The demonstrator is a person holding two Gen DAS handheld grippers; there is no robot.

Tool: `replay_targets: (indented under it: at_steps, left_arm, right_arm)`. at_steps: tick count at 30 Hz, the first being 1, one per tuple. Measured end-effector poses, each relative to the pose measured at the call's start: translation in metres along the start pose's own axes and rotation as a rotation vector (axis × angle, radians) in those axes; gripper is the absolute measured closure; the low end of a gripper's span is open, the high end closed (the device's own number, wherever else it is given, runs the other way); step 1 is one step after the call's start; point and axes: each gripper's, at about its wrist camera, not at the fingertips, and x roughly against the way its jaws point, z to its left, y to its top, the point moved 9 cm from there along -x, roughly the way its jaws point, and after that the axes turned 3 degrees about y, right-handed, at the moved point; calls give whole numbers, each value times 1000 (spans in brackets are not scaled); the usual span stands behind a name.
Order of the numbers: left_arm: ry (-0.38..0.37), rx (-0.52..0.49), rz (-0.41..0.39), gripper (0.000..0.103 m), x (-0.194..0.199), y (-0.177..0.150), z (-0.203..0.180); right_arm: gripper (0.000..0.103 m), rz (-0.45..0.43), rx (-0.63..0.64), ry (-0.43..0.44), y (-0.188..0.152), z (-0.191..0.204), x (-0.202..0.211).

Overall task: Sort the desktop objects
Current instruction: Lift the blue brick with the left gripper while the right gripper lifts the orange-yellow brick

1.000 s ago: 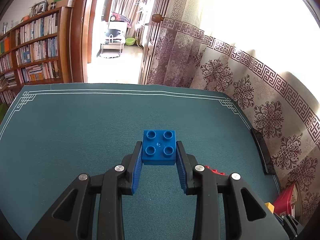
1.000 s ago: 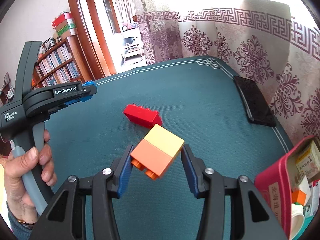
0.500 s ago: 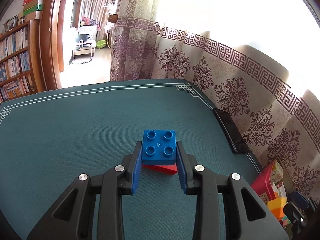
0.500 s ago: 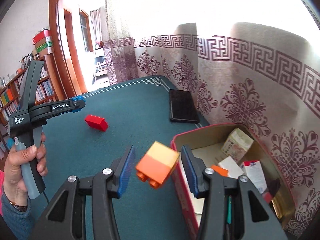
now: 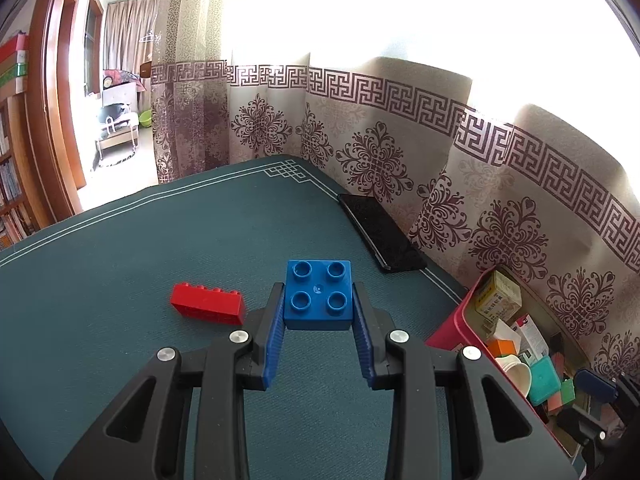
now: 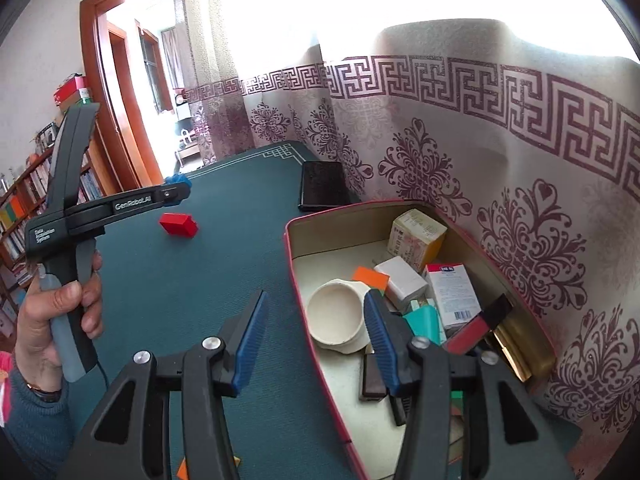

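My left gripper point(image 5: 318, 300) is shut on a blue four-stud brick point(image 5: 318, 294), held above the green table mat. A red brick point(image 5: 208, 305) lies on the mat just left of it. In the right wrist view the left gripper point(image 6: 176, 192) hangs over that red brick point(image 6: 178, 225), held by a hand point(image 6: 52, 320). My right gripper point(image 6: 314, 300) hovers over the near rim of the red box point(image 6: 292, 248); its jaws are opening and nothing is between them. A corner of the orange and yellow brick point(image 6: 183, 470) shows below the gripper, at the picture's bottom edge.
The red box point(image 5: 452, 320) holds a white cup point(image 6: 336, 316), small cartons point(image 6: 416, 236) and several coloured blocks. A black phone point(image 6: 322, 188) lies by the patterned curtain at the mat's far edge. Bookshelves stand at far left.
Both grippers swung right toward the red box. The right gripper's jaws widened and the orange and yellow brick dropped out from between them. The left gripper kept the blue brick.
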Motion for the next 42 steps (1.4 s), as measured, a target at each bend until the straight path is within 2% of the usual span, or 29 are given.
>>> replay_targets:
  at_steps: [1,9,21,33,42]
  left_arm:
    - [-3,-7,-3,69,1,0,-3]
    - [-26,-45,-7,69,6,-4,-22]
    - [-37,-59,-25,69,16,-2,-29]
    - [-41,-53,-36,69,22,1,-26]
    - [-43,-51,-40,69,23,2,-25]
  right_arm:
    - [40,3,19,12,-4,7,2]
    - [40,98,157,69,-52,41,8]
    - [40,265,197,126,-100,51,-16]
    - [40,275,207,145,-105,60,-15]
    - [40,325,225,229,-118,78,-12]
